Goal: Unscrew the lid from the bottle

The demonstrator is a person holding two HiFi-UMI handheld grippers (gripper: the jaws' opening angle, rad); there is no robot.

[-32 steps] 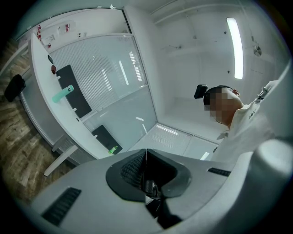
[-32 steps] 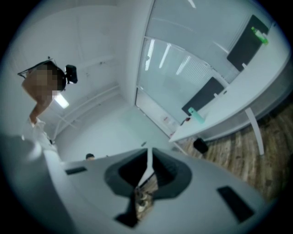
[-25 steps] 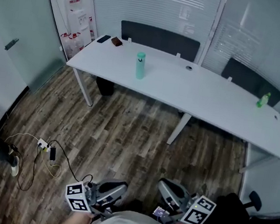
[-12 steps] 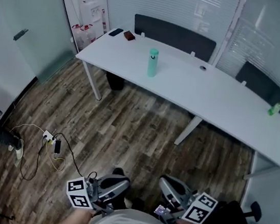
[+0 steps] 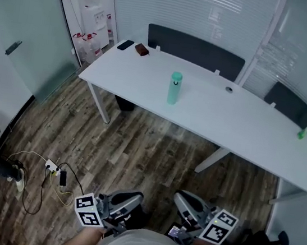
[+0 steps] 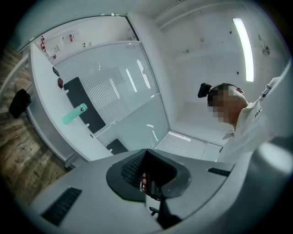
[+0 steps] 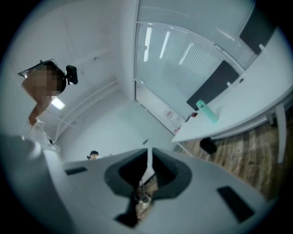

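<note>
Stepped closer to worktop since a second ago; seen larger and nearer in head view.

Nearest: left claw and right claw, both pinched fully closed, nothing between them. Held low against the body over wooden floor. Judged as carried for the walk, not yet working.

Further out: bottle, upright on left half of worktop, set back from near edge, lid on and untouched. Probably stood clear of edges for a two-sided approach. Well apart from both claws.

Farthest: dark flat item at far left corner.

bottle: nearer, lower in head view | table: nearer
</note>
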